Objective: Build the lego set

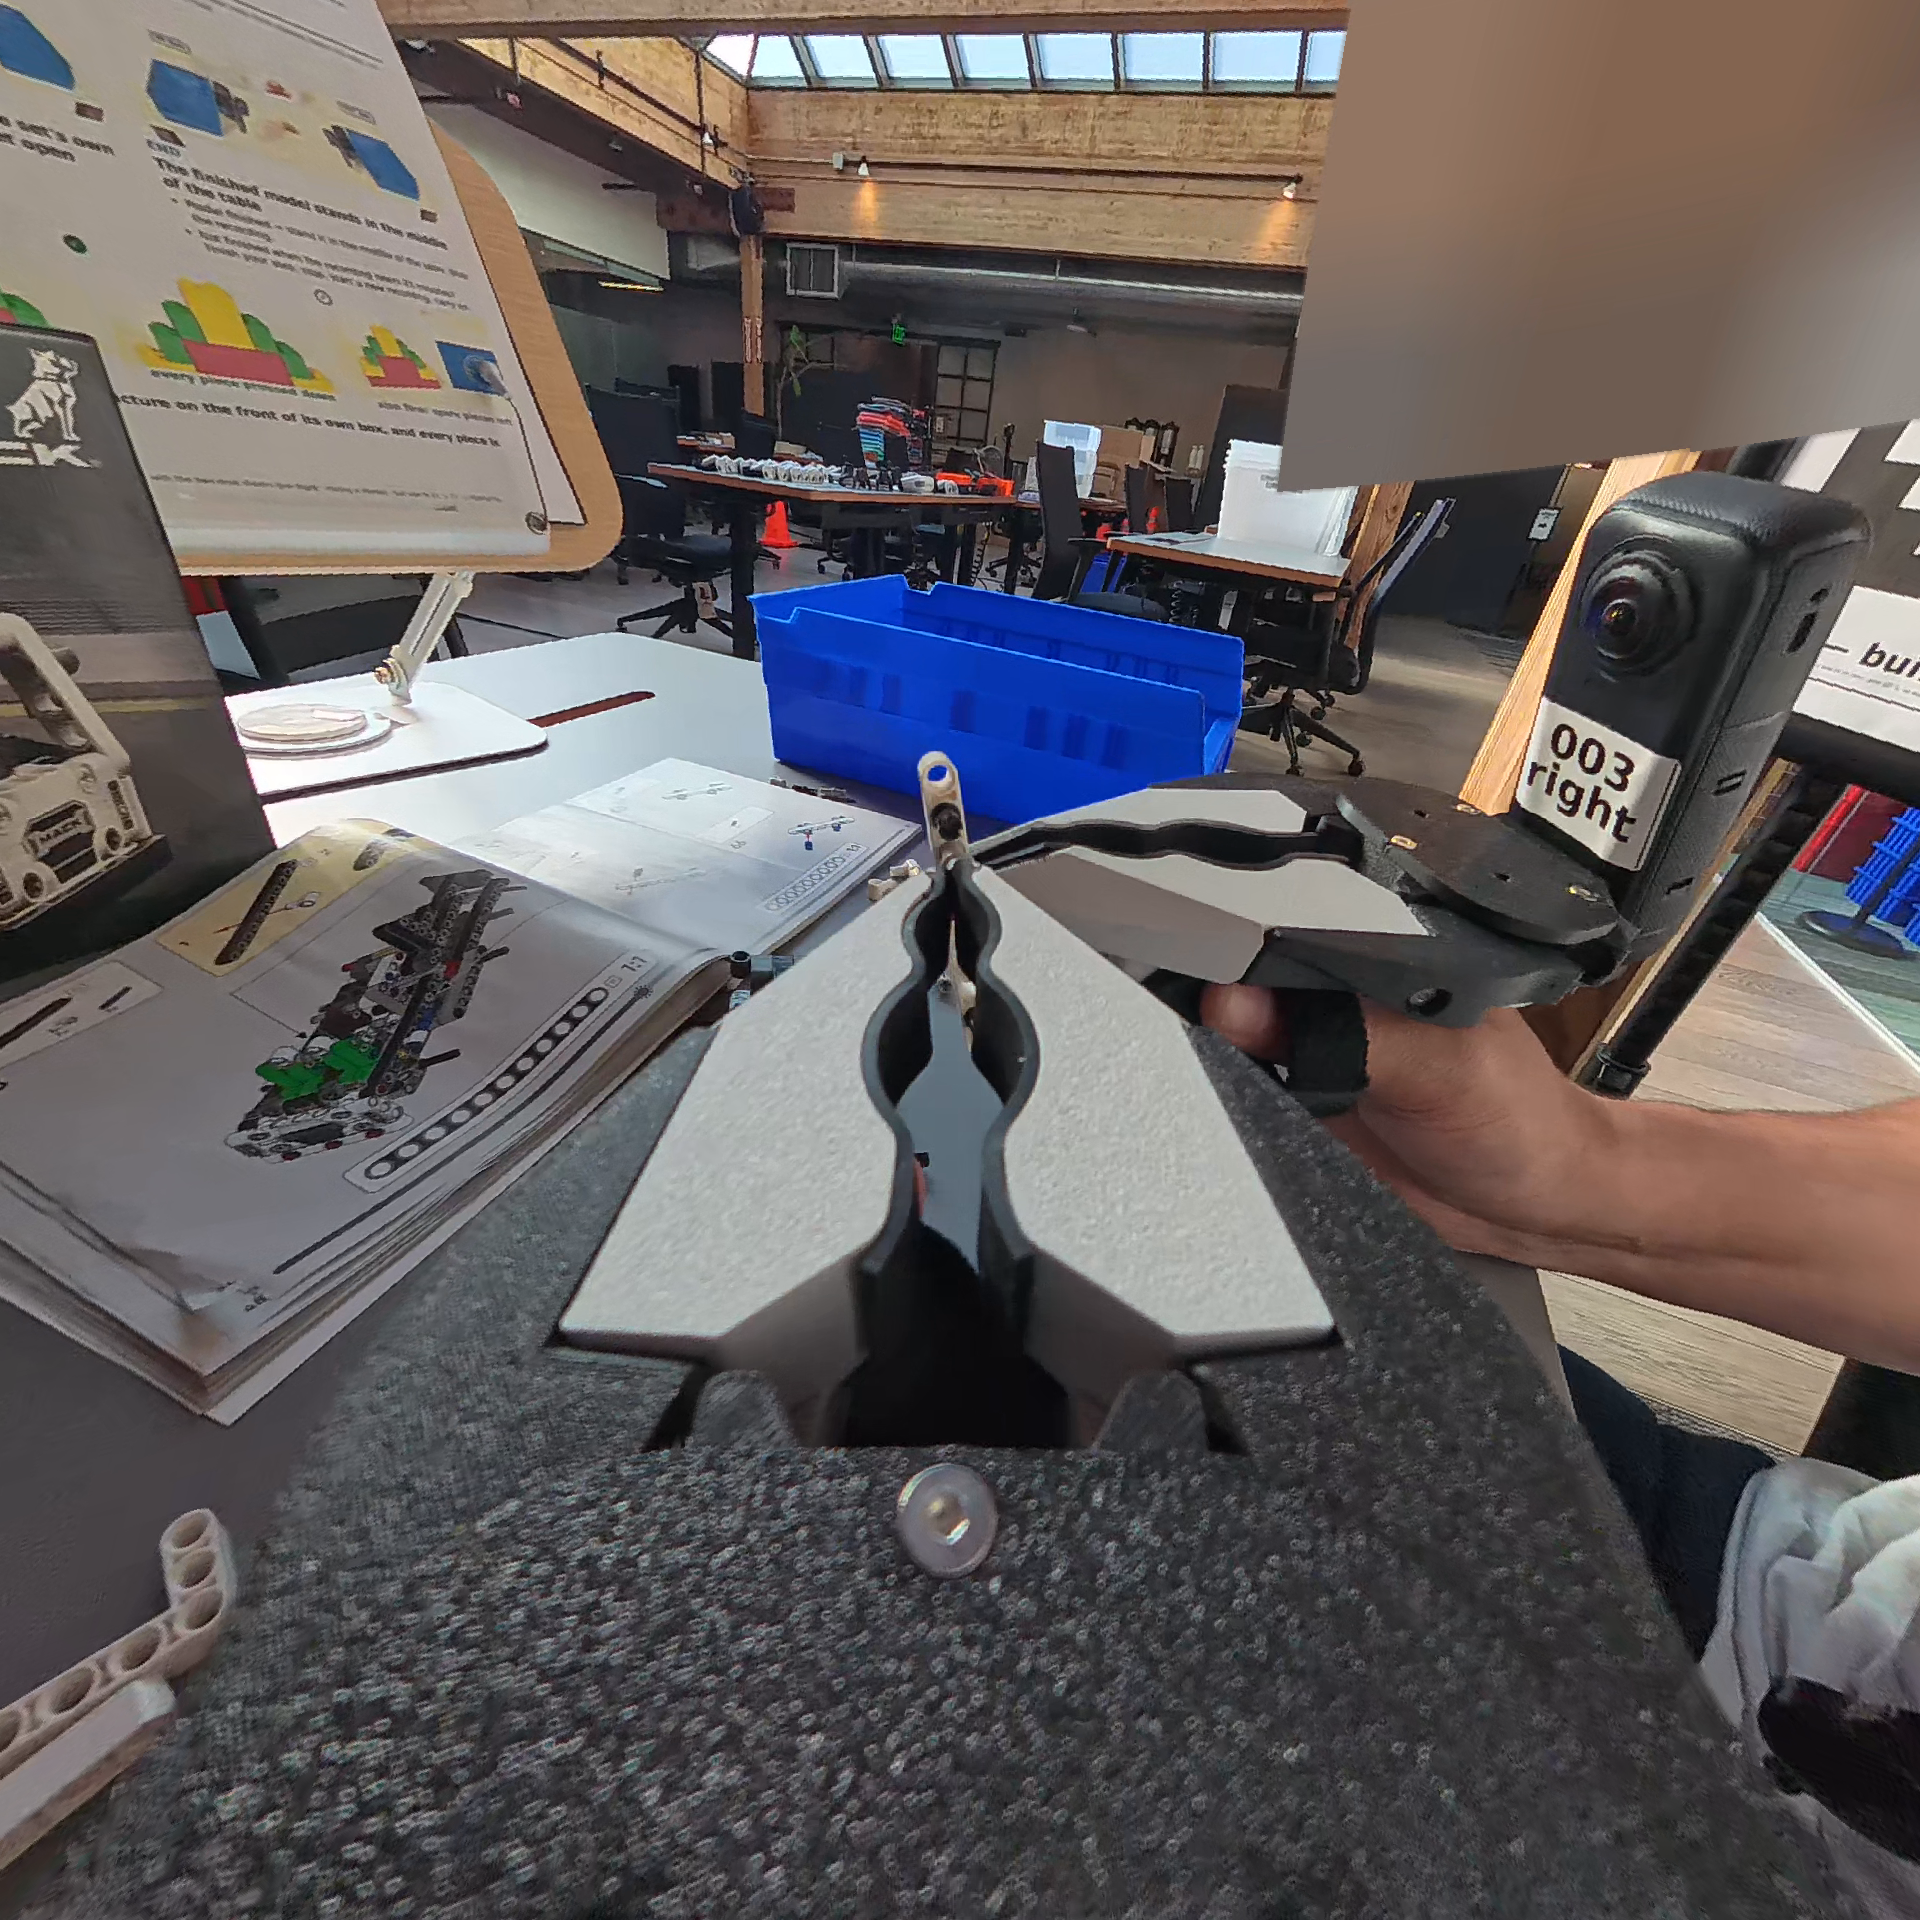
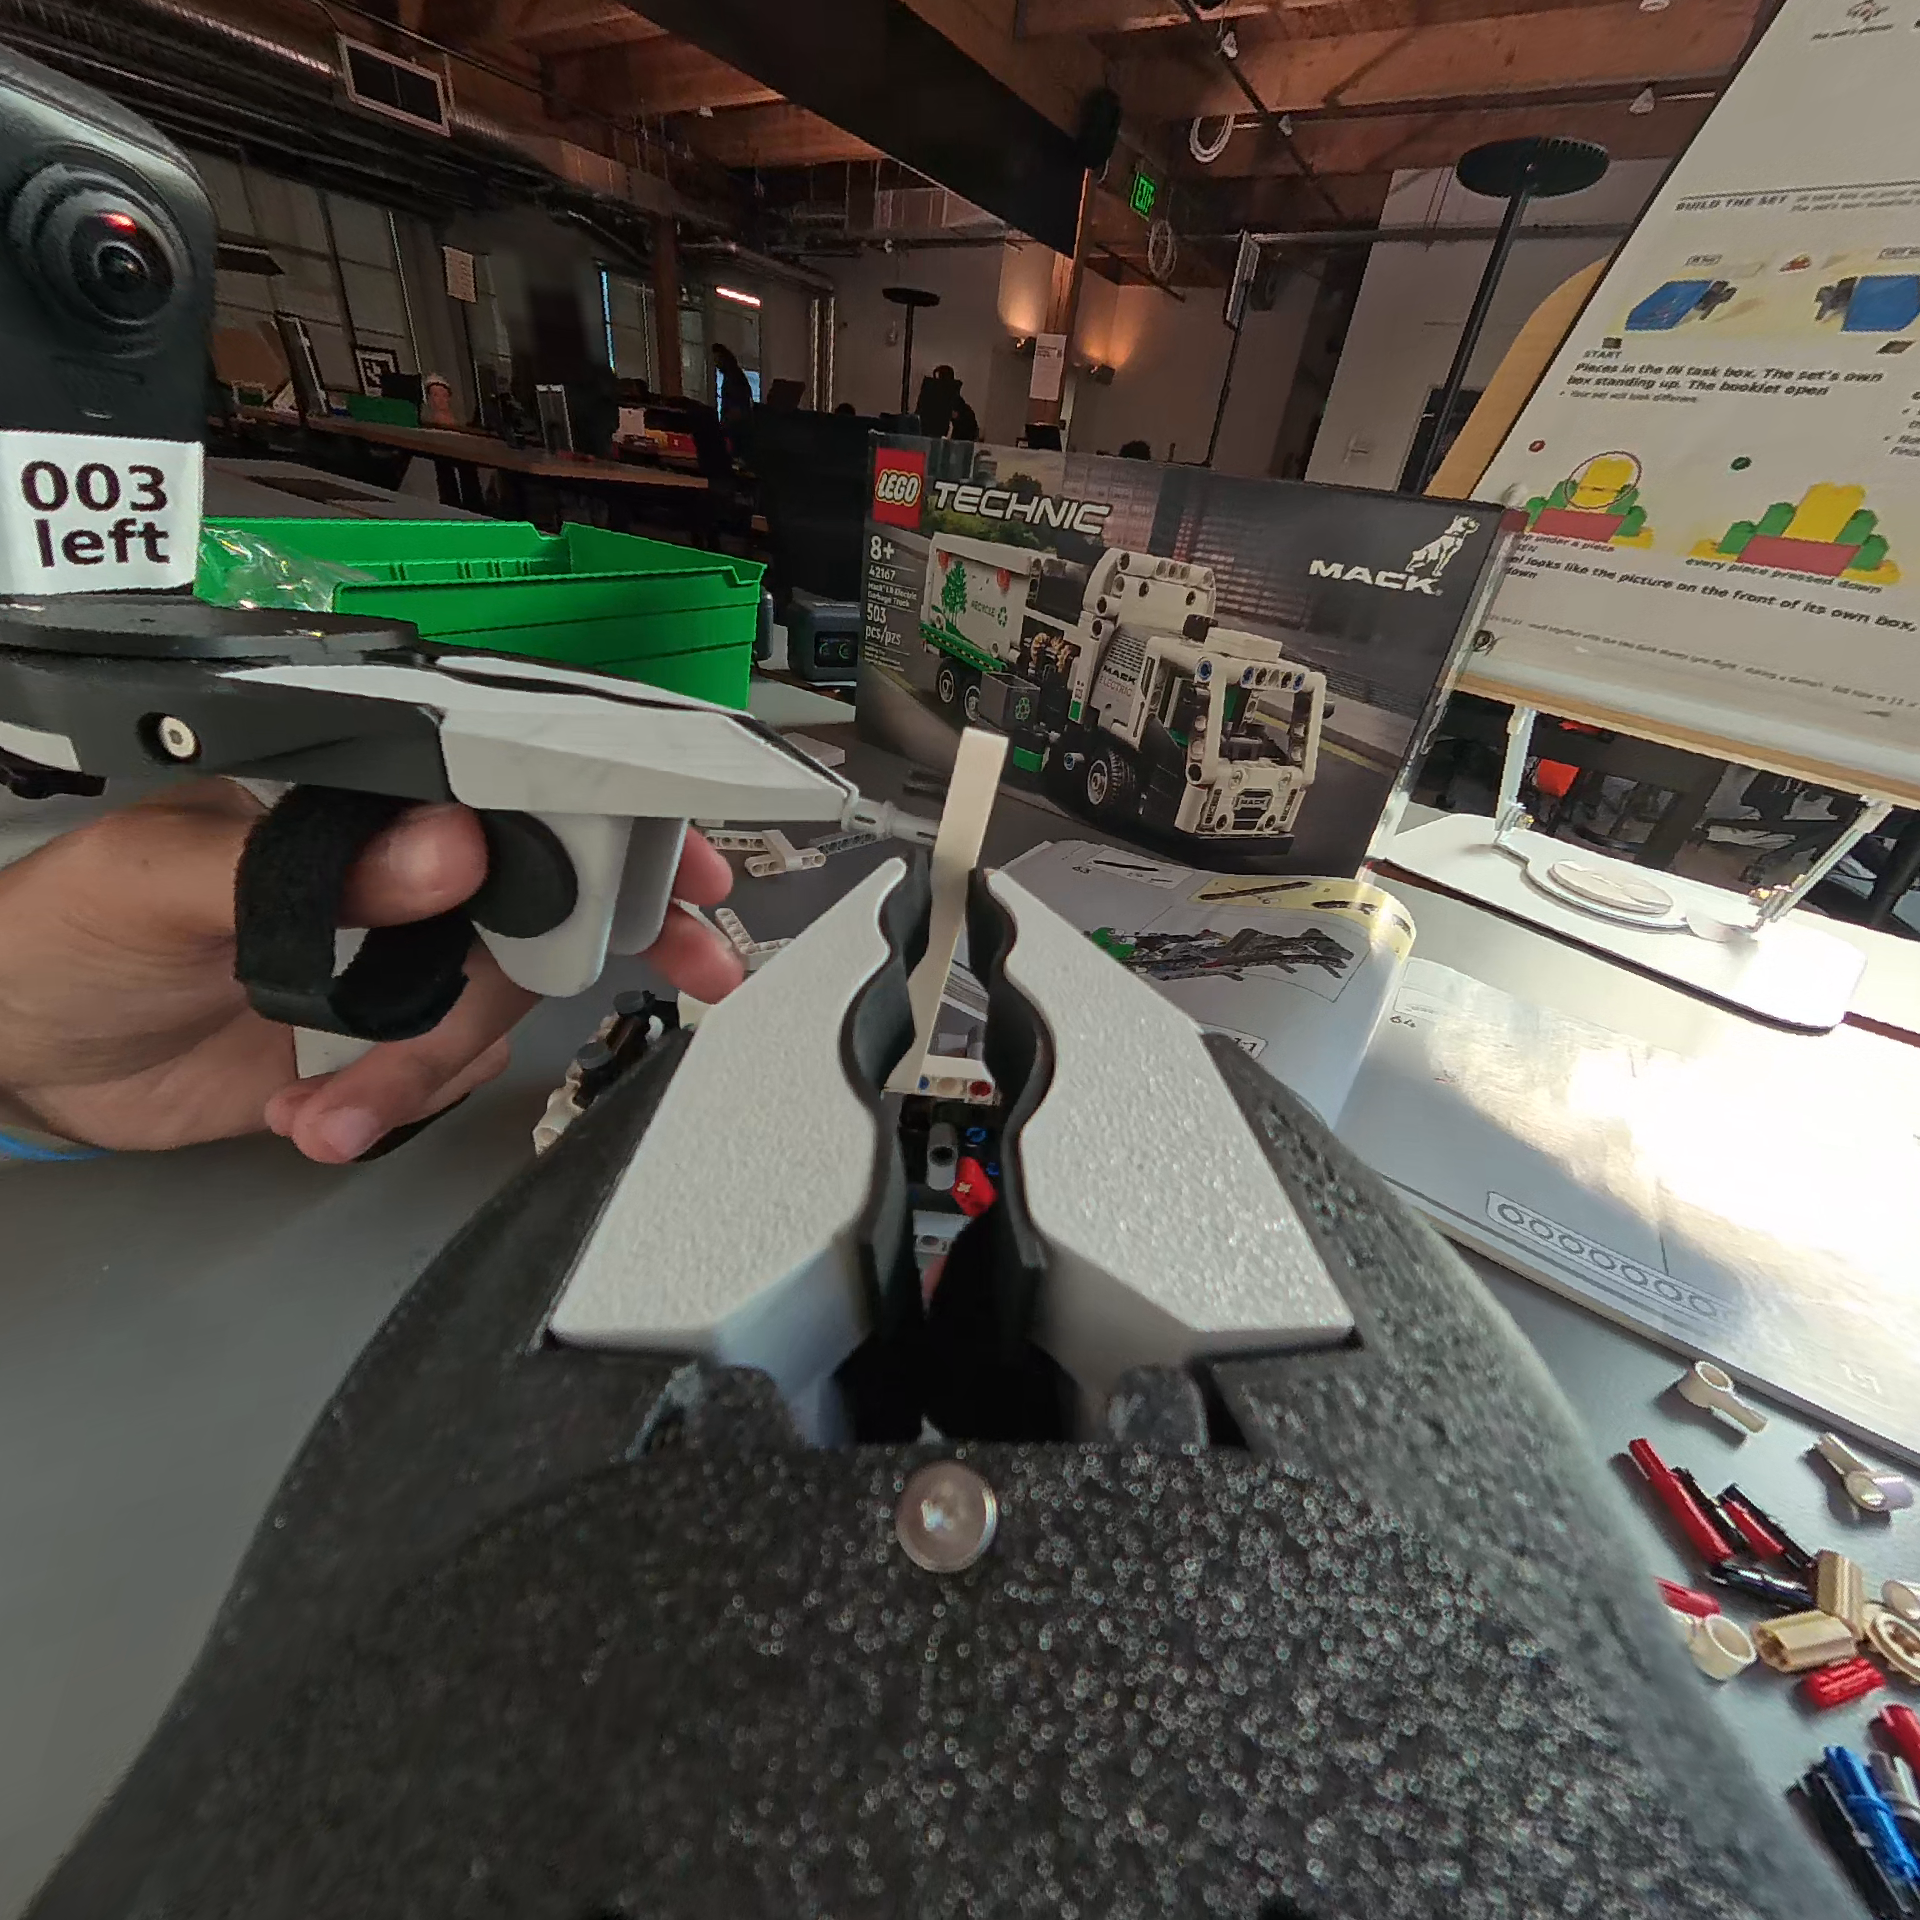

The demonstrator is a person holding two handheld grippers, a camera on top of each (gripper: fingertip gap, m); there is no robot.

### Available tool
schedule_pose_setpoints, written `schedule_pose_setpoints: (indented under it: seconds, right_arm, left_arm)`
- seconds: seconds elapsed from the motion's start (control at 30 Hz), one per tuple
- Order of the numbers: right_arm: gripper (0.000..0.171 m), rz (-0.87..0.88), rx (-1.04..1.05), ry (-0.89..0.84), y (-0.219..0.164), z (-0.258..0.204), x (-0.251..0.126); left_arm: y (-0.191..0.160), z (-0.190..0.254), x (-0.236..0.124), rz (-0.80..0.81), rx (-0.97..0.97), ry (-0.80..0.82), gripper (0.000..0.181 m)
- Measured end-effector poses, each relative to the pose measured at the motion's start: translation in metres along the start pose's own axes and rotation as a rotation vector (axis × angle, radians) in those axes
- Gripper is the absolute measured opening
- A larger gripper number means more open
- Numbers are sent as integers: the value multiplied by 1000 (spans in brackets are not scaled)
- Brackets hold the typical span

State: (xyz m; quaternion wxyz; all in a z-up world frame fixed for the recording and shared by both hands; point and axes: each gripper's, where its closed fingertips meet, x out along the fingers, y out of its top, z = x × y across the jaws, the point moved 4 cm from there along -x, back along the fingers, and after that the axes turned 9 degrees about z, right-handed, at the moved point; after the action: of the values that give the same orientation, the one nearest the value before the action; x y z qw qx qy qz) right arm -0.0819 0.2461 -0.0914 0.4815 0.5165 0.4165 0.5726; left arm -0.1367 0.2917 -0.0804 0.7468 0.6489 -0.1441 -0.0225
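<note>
Just before the open paper instruction booklet [image 1: 436, 997], the right gripper [image 2: 940, 894] pinches a slim white plastic beam [image 2: 961, 831] while the left gripper [image 2: 847, 805], seemingly nipping a small grey pin [image 2: 894, 821], must next seat it.

Open booklet [image 1: 343, 1018] covers the worktop [image 2: 208, 1351] ahead-left of the left tongs [image 1: 951, 883]; blue bin [image 1: 997, 696] stands behind; right tongs [image 1: 997, 847] cross close in front; loose pins [image 2: 1787, 1579] crowd the right edge
</note>
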Motion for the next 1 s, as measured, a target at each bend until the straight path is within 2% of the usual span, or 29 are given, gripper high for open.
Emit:
schedule_pose_setpoints:
  seconds: [0.7, 0.77, 0.87, 0.9, 0.97, 1.0]
  right_arm:
    - [6, 27, 16, 20, 4, 0, -3]
    - [6, -4, 44, 68, 1, 5, -5]
    - [6, -31, 311, 286, 4, 7, -11]
    - [6, -78, 332, 330, 3, 8, -13]
    - [6, -144, 278, 473, 4, -1, -20]
    - [6, -167, 250, 491, 4, -3, -22]
  left_arm:
    - [3, 4, 1, 4, 7, -51, 0]
    - [-1, 4, 4, -25, -1, -79, 1]
    - [2, 5, 5, -19, -65, -126, 27]
    - [1, 8, 6, -36, -67, -156, 33]
    - [-4, 20, 7, -75, -61, -271, 35]
    - [-7, 26, 6, -96, -56, -321, 35]
